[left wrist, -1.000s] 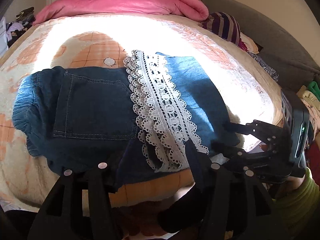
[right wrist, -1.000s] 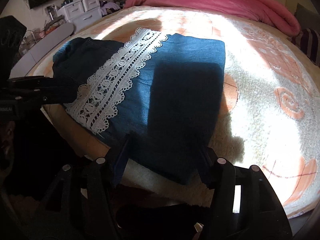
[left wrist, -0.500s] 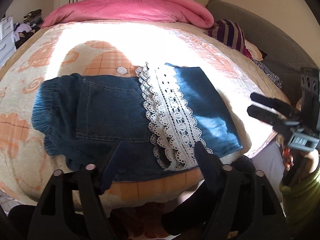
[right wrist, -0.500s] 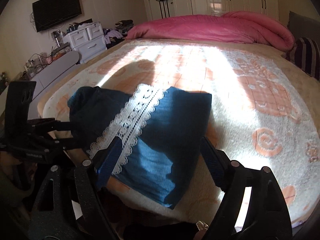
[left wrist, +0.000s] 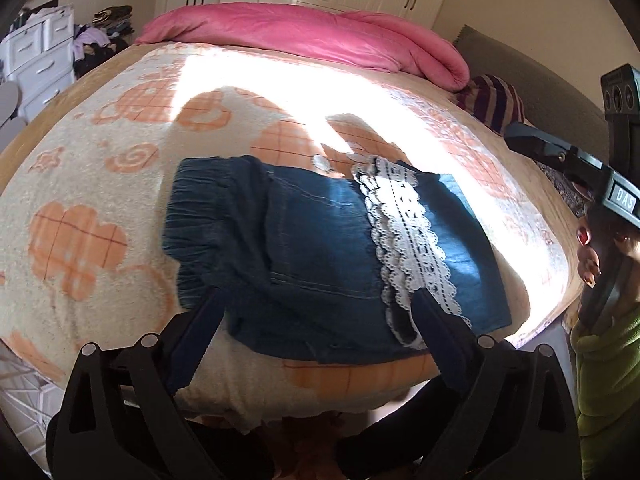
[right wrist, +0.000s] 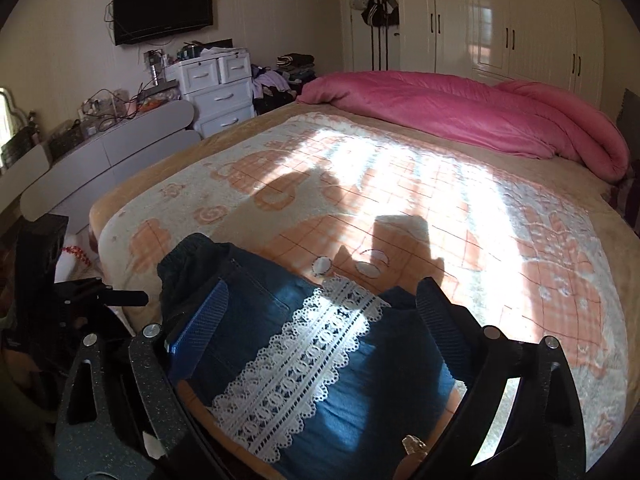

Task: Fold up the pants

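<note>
The blue denim pants (left wrist: 304,248) lie folded into a compact rectangle near the front edge of the bed, with a white lace band (left wrist: 404,236) across them. They also show in the right wrist view (right wrist: 320,360). My left gripper (left wrist: 316,316) is open and empty, held back from the bed's front edge, above the pants' near side. My right gripper (right wrist: 320,312) is open and empty, also held back above the pants. The right gripper also shows at the right edge of the left wrist view (left wrist: 520,136).
The pants rest on a cream and orange patterned blanket (left wrist: 100,200) covering the bed. A rolled pink duvet (right wrist: 480,116) lies at the far side. A striped pillow (left wrist: 492,100) sits at the right. White drawers (right wrist: 216,88) and a low grey unit (right wrist: 100,148) stand left of the bed.
Both grippers have drawn back and lifted away from the folded pants, so more of the bed and room shows. The pants have stayed where they lay.
</note>
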A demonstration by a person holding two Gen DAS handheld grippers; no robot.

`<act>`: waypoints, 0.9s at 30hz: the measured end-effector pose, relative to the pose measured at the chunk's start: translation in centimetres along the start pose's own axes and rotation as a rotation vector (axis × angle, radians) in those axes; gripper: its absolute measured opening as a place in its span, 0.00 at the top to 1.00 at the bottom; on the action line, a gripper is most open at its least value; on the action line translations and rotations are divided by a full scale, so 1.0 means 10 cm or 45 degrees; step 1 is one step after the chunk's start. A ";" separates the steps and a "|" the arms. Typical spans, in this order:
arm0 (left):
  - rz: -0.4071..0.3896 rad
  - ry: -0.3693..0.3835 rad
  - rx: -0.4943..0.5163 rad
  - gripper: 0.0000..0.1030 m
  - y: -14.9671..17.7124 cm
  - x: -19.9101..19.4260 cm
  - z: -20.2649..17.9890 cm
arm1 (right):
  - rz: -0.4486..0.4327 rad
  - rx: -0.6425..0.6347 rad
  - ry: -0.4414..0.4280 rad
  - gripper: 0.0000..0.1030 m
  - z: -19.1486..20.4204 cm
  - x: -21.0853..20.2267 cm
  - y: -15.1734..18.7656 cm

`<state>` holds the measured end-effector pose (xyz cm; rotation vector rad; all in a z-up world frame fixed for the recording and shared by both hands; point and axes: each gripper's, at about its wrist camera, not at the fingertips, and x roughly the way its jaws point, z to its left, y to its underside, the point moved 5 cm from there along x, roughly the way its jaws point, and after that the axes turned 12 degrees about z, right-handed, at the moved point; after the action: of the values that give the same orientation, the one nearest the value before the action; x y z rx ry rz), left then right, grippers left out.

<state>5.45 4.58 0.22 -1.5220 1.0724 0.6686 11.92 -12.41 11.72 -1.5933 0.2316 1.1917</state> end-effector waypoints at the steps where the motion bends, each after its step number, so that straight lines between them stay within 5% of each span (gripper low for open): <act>1: 0.000 0.001 -0.010 0.09 0.00 0.00 0.03 | 0.007 -0.011 -0.007 0.13 0.03 0.05 -0.04; 9: 0.057 -0.010 -0.169 0.08 0.00 0.14 0.47 | 0.124 -0.136 -0.104 0.13 0.39 0.48 -0.29; 19: 0.104 0.218 -0.309 0.12 0.04 0.34 0.67 | 0.305 -0.216 -0.293 0.13 0.77 1.08 -0.51; 27: 0.099 0.287 -0.364 0.17 0.03 0.49 0.76 | 0.464 -0.336 -0.337 0.13 1.06 1.53 -0.55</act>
<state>8.35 10.53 -5.91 -1.8428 1.2506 0.7415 16.88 4.78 4.16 -1.6392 0.2041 1.7606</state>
